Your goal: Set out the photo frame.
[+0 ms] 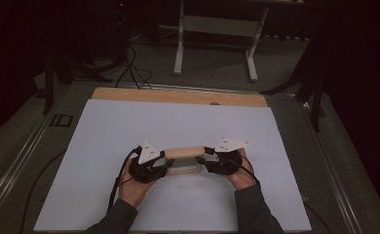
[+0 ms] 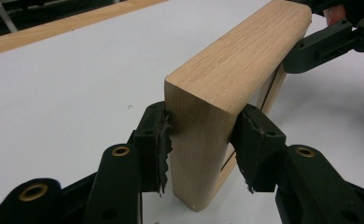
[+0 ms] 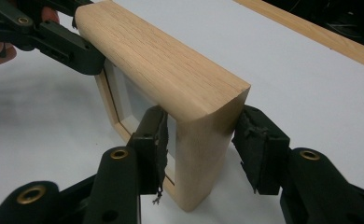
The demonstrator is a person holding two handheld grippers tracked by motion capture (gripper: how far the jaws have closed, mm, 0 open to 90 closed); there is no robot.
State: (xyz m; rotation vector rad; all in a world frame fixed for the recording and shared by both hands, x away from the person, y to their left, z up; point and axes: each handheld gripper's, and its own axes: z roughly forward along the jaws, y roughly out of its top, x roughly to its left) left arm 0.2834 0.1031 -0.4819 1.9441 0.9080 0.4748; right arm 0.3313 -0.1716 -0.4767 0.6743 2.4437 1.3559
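You've got a wooden frame (image 1: pixel 184 158) standing upright on edge on the white sheet (image 1: pixel 129 126) that covers the bench (image 1: pixel 178 96), near the front middle. It's light oak-like wood with visible grain, thick and boxy with rounded corners, a thin inset lip and a pale panel inside.

Your left claw (image 2: pixel 201 140) sits on one end of the frame, partly open to the frame's thickness, its ragged black rubber pads (image 2: pixel 160 140) touching both faces. So it grips that end.

Your right claw (image 3: pixel 203 144) straddles the other end. Its left pad (image 3: pixel 159 140) is against the inner face. The right pad (image 3: pixel 255 140) looks just shy of the wood, so a firm grip is unclear.

Both claws are matte black plastic with brass rivets.
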